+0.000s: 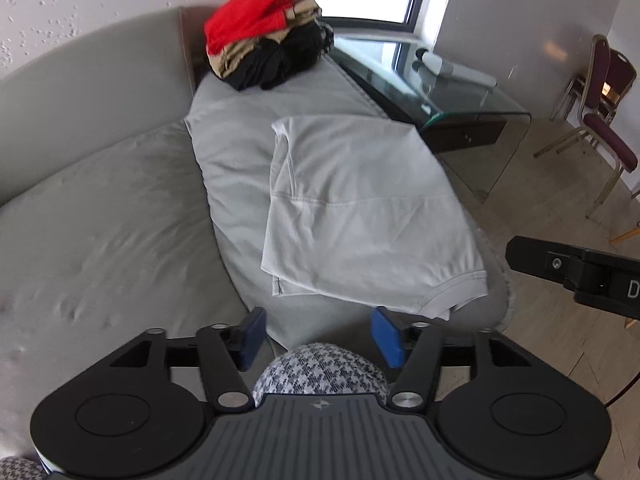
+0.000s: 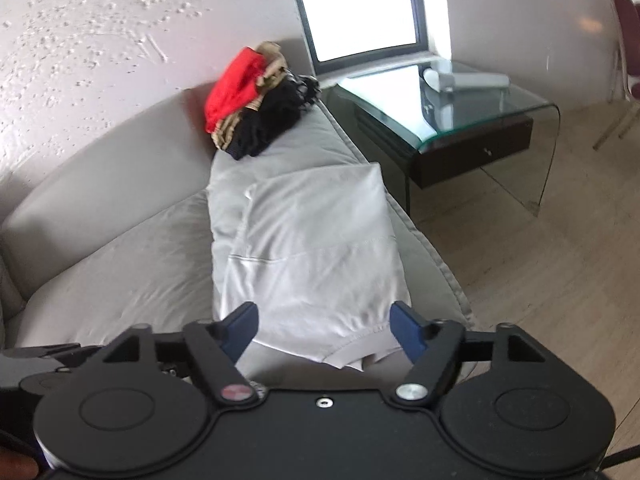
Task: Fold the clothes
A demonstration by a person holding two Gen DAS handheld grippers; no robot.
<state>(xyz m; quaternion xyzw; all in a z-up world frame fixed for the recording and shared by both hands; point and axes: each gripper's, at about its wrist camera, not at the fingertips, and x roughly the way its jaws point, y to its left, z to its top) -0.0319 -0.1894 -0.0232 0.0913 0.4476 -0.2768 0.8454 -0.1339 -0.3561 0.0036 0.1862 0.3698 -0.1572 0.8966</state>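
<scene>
A white shirt [image 1: 360, 216] lies folded into a long panel on the grey sofa seat [image 1: 236, 152], its collar end near me at the seat's front edge. It also shows in the right wrist view [image 2: 316, 256]. My left gripper [image 1: 320, 320] is open and empty, just short of the shirt's near edge. My right gripper [image 2: 324, 320] is open and empty, its blue pads either side of the shirt's near end; it juts in at the right of the left wrist view [image 1: 576, 268].
A pile of red, tan and black clothes [image 1: 264, 36] sits at the sofa's far end, also in the right wrist view [image 2: 256, 96]. A glass side table [image 2: 460, 120] stands right of the sofa. Chairs [image 1: 600, 108] stand on the wood floor.
</scene>
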